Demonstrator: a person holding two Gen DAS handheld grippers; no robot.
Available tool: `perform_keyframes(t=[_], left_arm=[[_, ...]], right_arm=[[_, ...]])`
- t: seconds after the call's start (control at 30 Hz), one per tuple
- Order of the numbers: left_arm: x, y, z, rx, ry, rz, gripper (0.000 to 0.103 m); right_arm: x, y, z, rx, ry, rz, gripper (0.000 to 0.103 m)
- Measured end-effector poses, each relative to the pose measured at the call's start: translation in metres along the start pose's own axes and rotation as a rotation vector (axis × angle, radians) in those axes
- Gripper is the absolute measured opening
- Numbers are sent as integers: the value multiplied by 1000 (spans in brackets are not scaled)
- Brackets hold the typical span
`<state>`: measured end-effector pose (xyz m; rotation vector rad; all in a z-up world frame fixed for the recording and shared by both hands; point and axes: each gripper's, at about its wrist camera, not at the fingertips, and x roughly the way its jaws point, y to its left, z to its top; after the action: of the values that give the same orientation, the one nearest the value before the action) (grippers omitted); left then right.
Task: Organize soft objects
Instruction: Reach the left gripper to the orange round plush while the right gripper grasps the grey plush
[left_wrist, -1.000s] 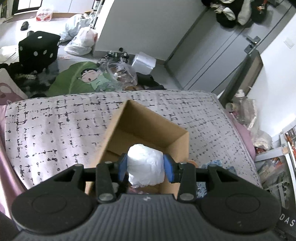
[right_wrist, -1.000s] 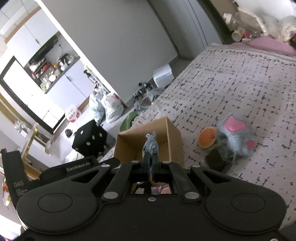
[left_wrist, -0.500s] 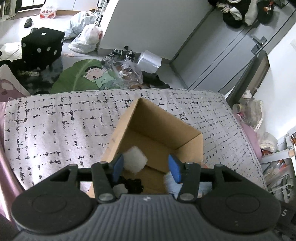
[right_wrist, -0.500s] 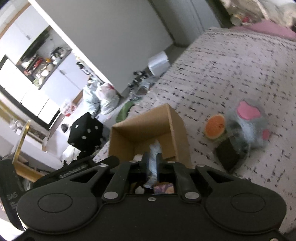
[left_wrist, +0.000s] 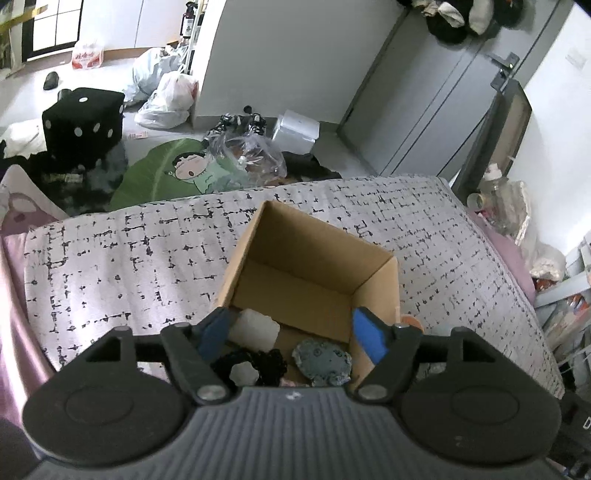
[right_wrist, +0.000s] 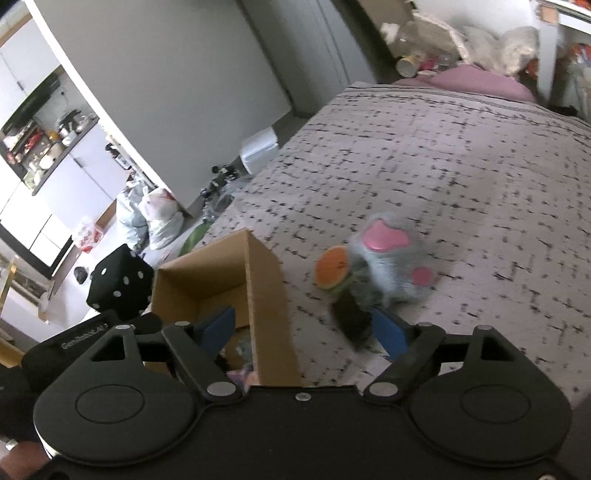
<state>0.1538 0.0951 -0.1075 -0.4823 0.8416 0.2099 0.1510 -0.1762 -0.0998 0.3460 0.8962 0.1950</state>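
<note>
1. The left gripper (left_wrist: 291, 338) hangs over the near end of the cardboard box (left_wrist: 314, 266), its blue pads spread wide and empty.
2. Inside the box lie a white soft lump (left_wrist: 256, 328) at 9 o'clock, a black woolly piece (left_wrist: 258, 363) with a small white bit on it at 7 o'clock, and a grey-blue patterned piece (left_wrist: 321, 362) at 5 o'clock.
3. The right gripper (right_wrist: 304, 328) is likewise released and carries nothing; its left pad sits over the box (right_wrist: 221, 273), and its right pad is over the bedspread (right_wrist: 461, 177).
4. The box's right wall (right_wrist: 269, 306) stands between the two pads, directly in the gap.
5. Still outside, at 1 o'clock from the right gripper, a grey plush paw with pink pads (right_wrist: 391, 266) lies on the bedspread, touching an orange round toy (right_wrist: 330, 267) and a dark block (right_wrist: 351, 319); all are blurred.
6. Beyond the bed at 11 o'clock: a black dice cushion (left_wrist: 83, 122), plastic bags (left_wrist: 166, 99) and a green cartoon mat (left_wrist: 166, 177).
</note>
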Motion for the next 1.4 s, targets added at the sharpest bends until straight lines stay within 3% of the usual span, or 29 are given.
perform_keyframes(t=[0.23,0.47,0.63,0.9,1.27,1.37,1.4], left_arm=[[-15,-31,-9,110,-2,-10,81],[-24,-51,-15,108,10,-45,84],[-29,-68,-18,108,14,-72,84],[-26,-96,-30,165,16,-47,84],[-11,-129,-39,211,35,-41,84],[-6,-136,-40,220,25,-32,83],[-3,-139,-39,228,23,-28,82]], right_arm=[[-18,-23,1,-1,-30,-7,93],[-31,-50,6,48,-64,19,101],[-37,-74,9,103,-80,30,102],[-39,-108,14,161,-95,47,102],[-23,-143,17,220,-75,118,101],[-14,-147,17,226,-64,151,90],[-11,-148,18,231,-56,164,82]])
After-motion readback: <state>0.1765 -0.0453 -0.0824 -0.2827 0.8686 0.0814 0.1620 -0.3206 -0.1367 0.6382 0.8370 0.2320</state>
